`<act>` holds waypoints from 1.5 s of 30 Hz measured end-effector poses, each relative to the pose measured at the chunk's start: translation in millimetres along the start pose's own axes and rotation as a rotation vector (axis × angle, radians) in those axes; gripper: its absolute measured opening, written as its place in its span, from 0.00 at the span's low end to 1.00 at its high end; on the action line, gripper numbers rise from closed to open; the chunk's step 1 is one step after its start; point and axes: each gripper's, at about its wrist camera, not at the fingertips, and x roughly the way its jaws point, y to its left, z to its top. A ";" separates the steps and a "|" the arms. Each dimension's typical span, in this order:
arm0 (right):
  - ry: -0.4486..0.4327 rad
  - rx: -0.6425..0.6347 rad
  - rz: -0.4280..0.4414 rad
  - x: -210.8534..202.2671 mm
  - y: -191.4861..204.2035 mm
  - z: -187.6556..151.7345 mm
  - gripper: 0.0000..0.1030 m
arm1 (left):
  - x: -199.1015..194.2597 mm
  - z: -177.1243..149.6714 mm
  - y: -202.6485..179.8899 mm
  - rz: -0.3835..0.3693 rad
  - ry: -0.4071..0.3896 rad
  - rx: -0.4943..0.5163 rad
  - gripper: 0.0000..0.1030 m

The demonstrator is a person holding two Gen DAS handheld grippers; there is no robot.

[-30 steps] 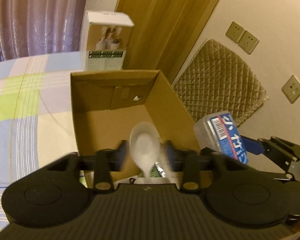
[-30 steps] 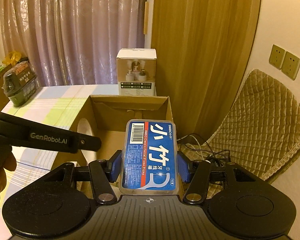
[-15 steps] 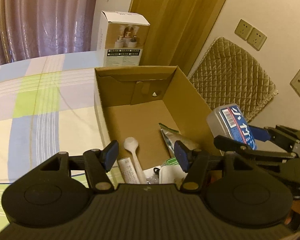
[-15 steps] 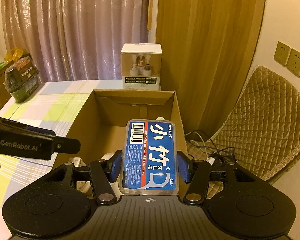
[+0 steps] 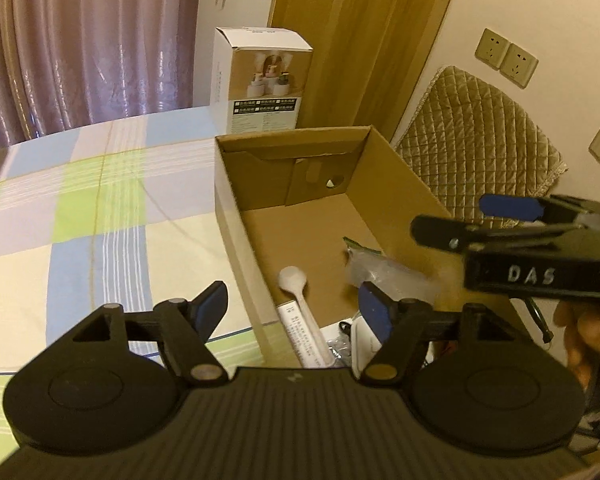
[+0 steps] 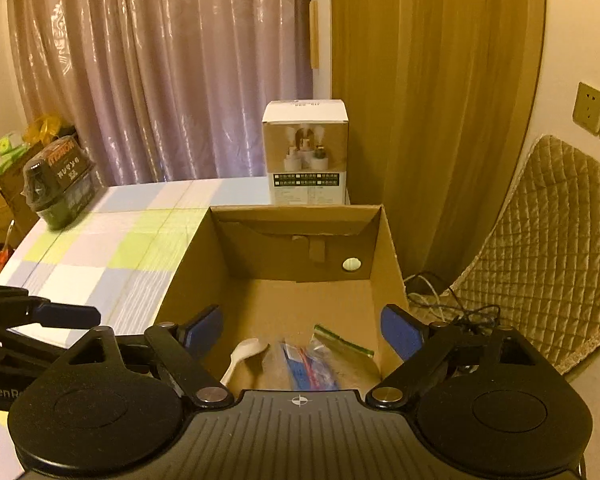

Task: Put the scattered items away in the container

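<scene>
Box: open brown cardboard box (image 6: 388, 256) holds a white plastic spoon (image 5: 296, 292), a blue-labelled clear case (image 6: 306, 368), a crinkled foil packet (image 6: 342, 346).
Left gripper (image 5: 294, 306): spread wide, empty.
Right gripper (image 6: 302, 328): spread wide, empty, above the box.

White carton (image 6: 305, 151), quilted chair (image 6: 548, 256)

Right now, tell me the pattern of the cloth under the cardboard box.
The tablecloth is a plaid of pale blue, lime green, cream and lilac blocks with thin white stripes, clearest in the left wrist view.

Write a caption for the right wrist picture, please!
Open right gripper above the cardboard box, spoon and floss case inside.
</scene>
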 end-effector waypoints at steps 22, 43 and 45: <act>-0.023 0.140 -0.022 -106.3 11.4 -43.2 0.88 | -72.3 -46.7 -8.1 0.047 -0.002 0.001 0.92; 0.006 0.168 -0.050 -233.1 45.1 -100.2 0.89 | -183.0 -124.7 -48.9 0.088 0.004 -0.079 0.99; 0.012 0.163 -0.056 -239.1 45.5 -102.6 0.89 | -190.5 -128.1 -53.9 0.104 0.004 -0.085 0.99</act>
